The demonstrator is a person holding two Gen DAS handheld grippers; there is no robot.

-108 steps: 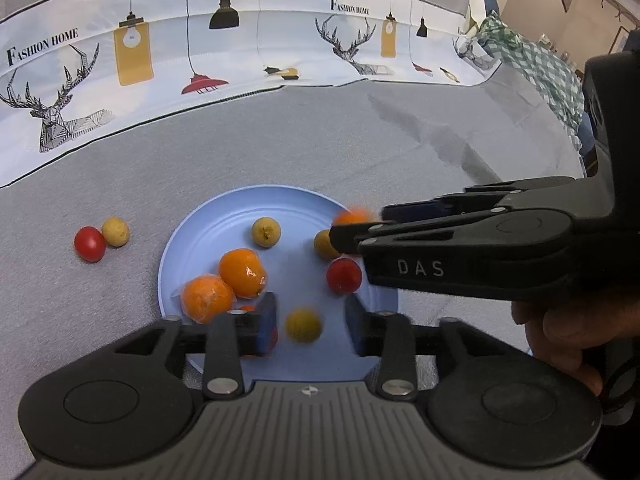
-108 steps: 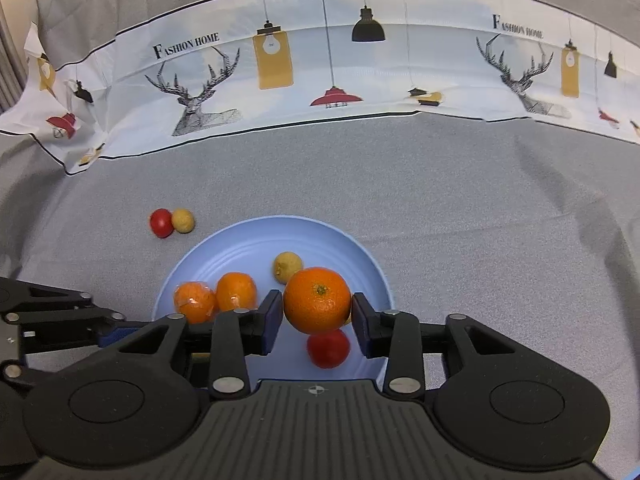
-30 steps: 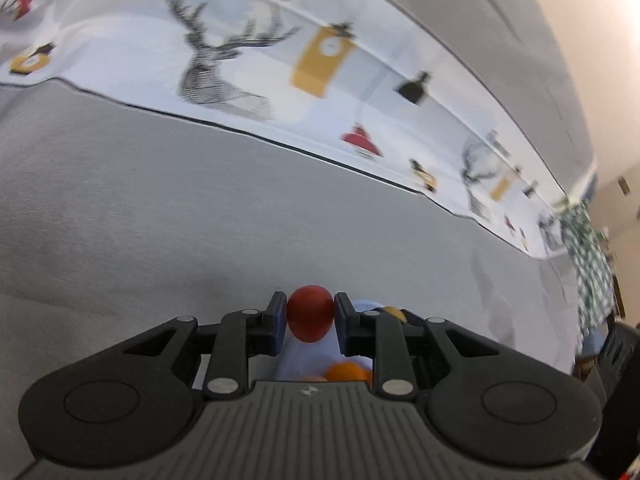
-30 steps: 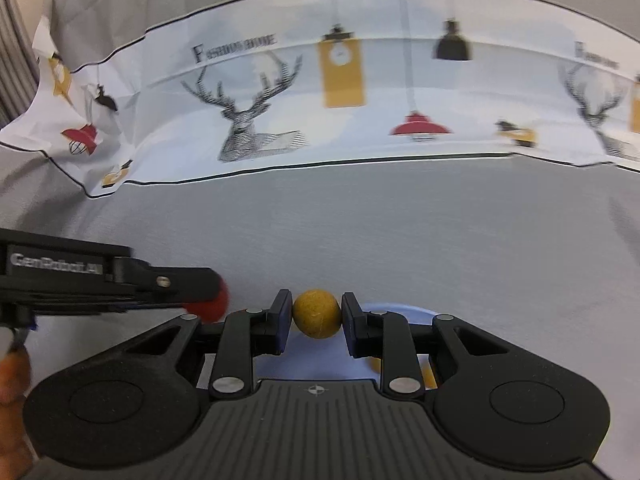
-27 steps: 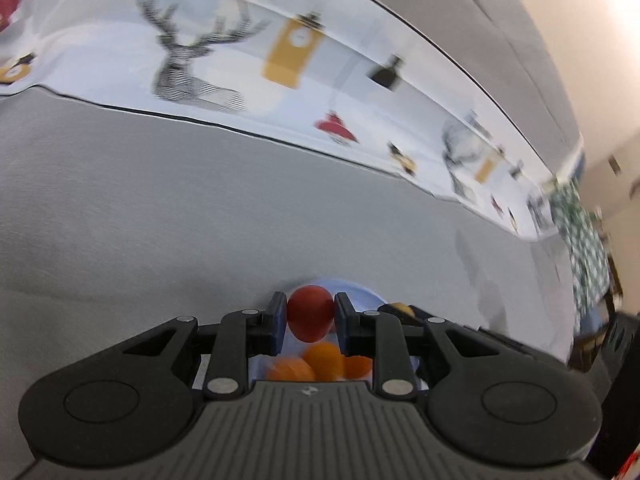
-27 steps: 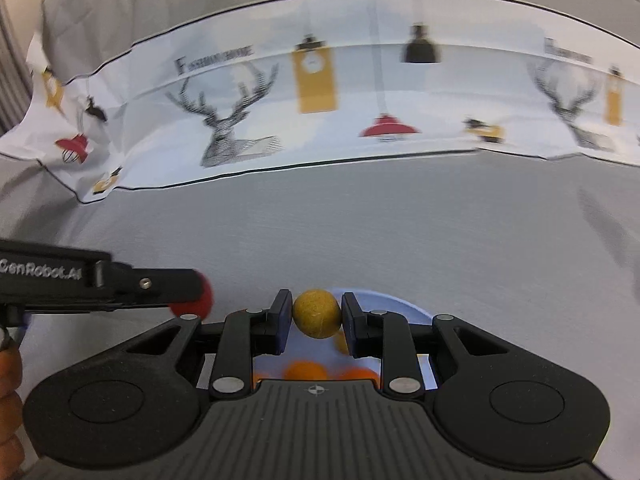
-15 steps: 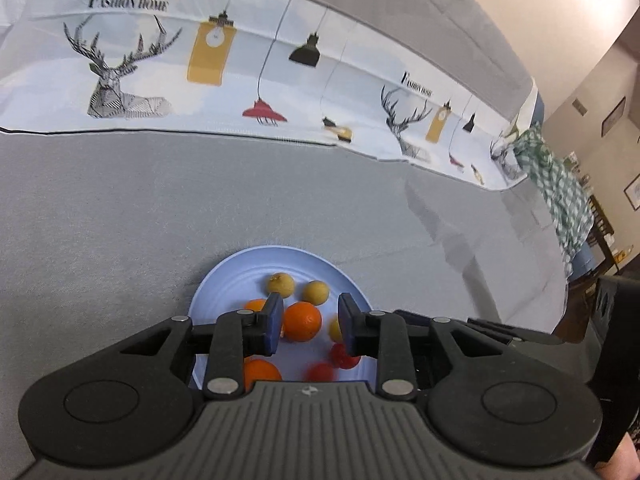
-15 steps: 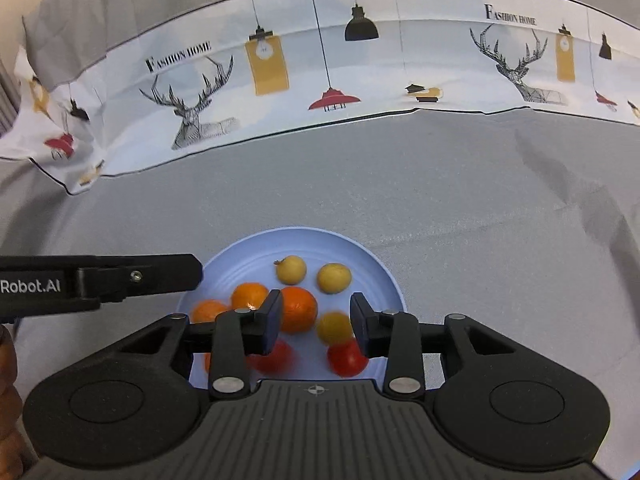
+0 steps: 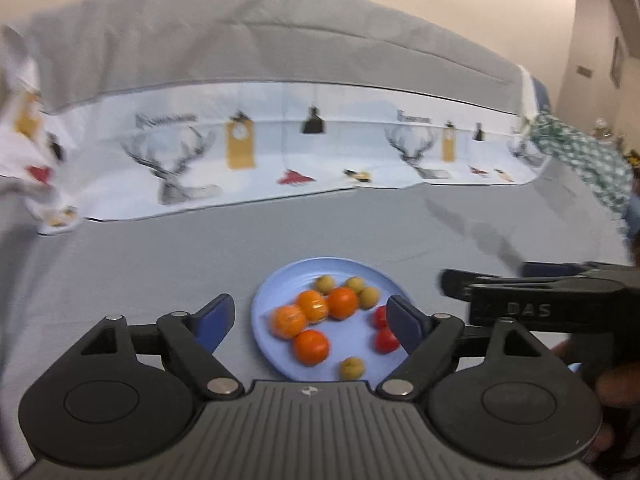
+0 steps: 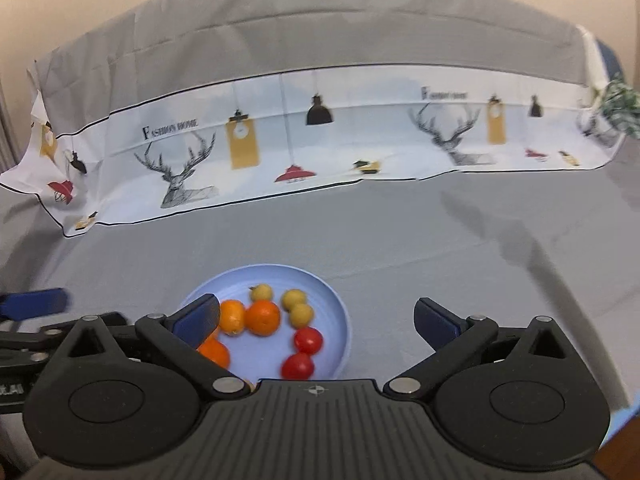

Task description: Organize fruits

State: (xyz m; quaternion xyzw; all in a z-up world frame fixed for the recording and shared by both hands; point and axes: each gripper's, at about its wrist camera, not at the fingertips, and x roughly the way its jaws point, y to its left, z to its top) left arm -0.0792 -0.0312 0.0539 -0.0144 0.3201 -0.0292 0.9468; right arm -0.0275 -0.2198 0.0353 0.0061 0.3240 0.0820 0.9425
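Note:
A light blue plate (image 9: 276,292) (image 10: 280,271) on the grey cloth holds several oranges (image 9: 342,303) (image 10: 262,317), several small yellow fruits (image 9: 325,283) (image 10: 293,298) and two red tomatoes (image 9: 387,339) (image 10: 308,340). My left gripper (image 9: 309,318) hovers back from the plate, its jaws opening wide with nothing held between them. My right gripper (image 10: 316,316) is likewise opening wide and holds nothing; the plate shows through its gap. Each gripper appears in the other's view: the right gripper (image 9: 480,278) to the right of the plate, the left gripper (image 10: 52,316) to its left.
A grey cloth (image 10: 400,240) covers the table. A white printed cloth with deer and lamps (image 10: 280,152) runs along the back. A green checked cloth (image 9: 580,160) lies at the far right. A person's hand (image 9: 616,384) holds the right gripper.
The left gripper let go of a red tomato and the right gripper a yellow fruit; both fruits now lie on the plate. Both grippers drew back and up, jaws spread wide.

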